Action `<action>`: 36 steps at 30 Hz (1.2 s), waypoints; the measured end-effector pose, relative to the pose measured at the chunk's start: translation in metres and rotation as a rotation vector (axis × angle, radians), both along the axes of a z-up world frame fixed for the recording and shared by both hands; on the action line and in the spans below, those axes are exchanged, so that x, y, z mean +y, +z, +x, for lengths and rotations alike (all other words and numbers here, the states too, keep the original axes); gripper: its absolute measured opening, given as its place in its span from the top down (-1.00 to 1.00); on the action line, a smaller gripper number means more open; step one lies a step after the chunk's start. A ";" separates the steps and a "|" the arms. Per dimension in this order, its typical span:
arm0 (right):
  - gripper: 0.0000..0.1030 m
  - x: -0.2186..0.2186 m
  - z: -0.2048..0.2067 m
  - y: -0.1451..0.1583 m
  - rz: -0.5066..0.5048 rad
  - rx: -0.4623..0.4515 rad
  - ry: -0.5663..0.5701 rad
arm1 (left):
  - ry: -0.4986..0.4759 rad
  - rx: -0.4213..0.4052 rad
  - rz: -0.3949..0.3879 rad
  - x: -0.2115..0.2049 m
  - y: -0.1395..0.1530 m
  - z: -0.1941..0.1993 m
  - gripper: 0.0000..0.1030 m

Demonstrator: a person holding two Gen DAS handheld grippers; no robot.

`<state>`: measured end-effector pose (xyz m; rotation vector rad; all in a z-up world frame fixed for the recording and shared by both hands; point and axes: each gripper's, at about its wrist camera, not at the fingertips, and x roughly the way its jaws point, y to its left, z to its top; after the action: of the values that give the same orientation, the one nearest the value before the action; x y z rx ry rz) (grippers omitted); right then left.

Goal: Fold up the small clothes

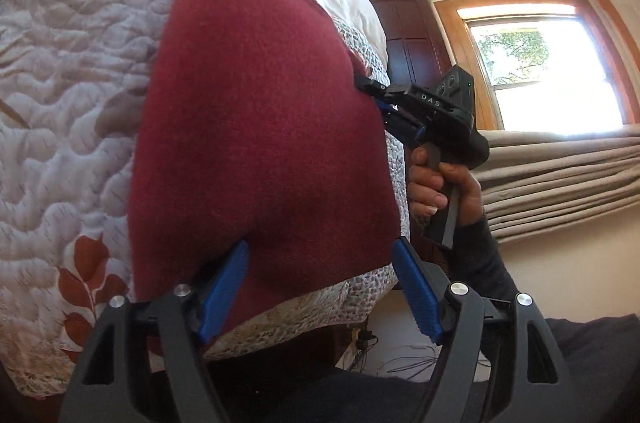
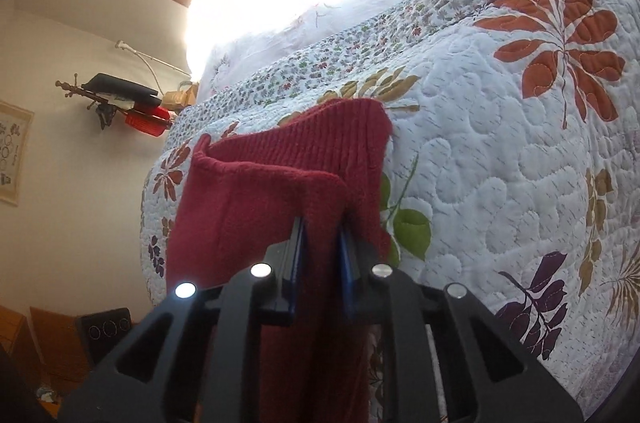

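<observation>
A dark red knitted garment [image 1: 256, 111] lies on a white quilted bedspread [image 1: 60, 63] printed with leaves. My left gripper [image 1: 320, 243] is open; its blue fingers [image 1: 226, 287] stand wide apart on either side of the garment's near edge. The right gripper [image 1: 372, 87], held in a person's hand [image 1: 436, 183], grips the garment's right edge. In the right wrist view the right gripper [image 2: 322, 225] is shut on a fold of the red garment [image 2: 260, 215], lifted off the bedspread [image 2: 500, 143]. The ribbed hem [image 2: 340, 139] stands up behind.
The bed's edge runs just below the garment, with cables [image 1: 384, 355] on the floor under it. A window [image 1: 540, 63], a dark wooden wardrobe [image 1: 408, 35] and folded beige curtains [image 1: 560, 175] lie to the right. A wall rack [image 2: 128, 103] holds dark and red items.
</observation>
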<state>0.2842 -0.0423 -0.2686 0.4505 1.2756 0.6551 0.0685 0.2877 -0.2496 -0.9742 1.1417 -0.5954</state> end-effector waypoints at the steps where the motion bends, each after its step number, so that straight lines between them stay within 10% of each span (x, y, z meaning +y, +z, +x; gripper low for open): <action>1: 0.38 -0.004 -0.005 0.015 0.017 -0.041 -0.002 | 0.006 -0.036 -0.011 0.004 0.014 0.001 -0.45; 6: 0.33 -0.003 -0.042 0.069 0.100 -0.147 0.097 | 0.148 -0.143 -0.075 0.047 0.047 0.036 -0.54; 10: 0.44 0.014 -0.068 0.042 0.134 -0.058 0.183 | 0.140 -0.044 -0.054 0.051 0.009 0.081 -0.53; 13: 1.00 0.019 -0.074 0.006 -0.001 -0.038 0.183 | 0.099 -0.014 -0.006 0.038 -0.016 0.100 -0.50; 22: 0.71 -0.004 -0.120 0.060 0.092 -0.078 0.180 | -0.024 -0.165 -0.023 0.003 0.051 0.067 -0.52; 25: 0.62 0.003 -0.144 0.046 0.067 -0.037 0.202 | -0.083 -0.121 -0.030 -0.015 0.026 0.048 -0.52; 29: 1.00 -0.003 -0.147 -0.003 -0.102 0.036 0.109 | -0.090 -0.044 -0.055 -0.030 -0.020 0.048 -0.47; 36: 0.91 -0.021 -0.166 0.013 -0.060 0.039 -0.007 | -0.122 -0.068 -0.091 -0.029 -0.002 0.040 -0.48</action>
<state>0.1183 -0.0637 -0.2552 0.4201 1.3270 0.6031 0.1082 0.2589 -0.2520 -0.9595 1.1261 -0.7790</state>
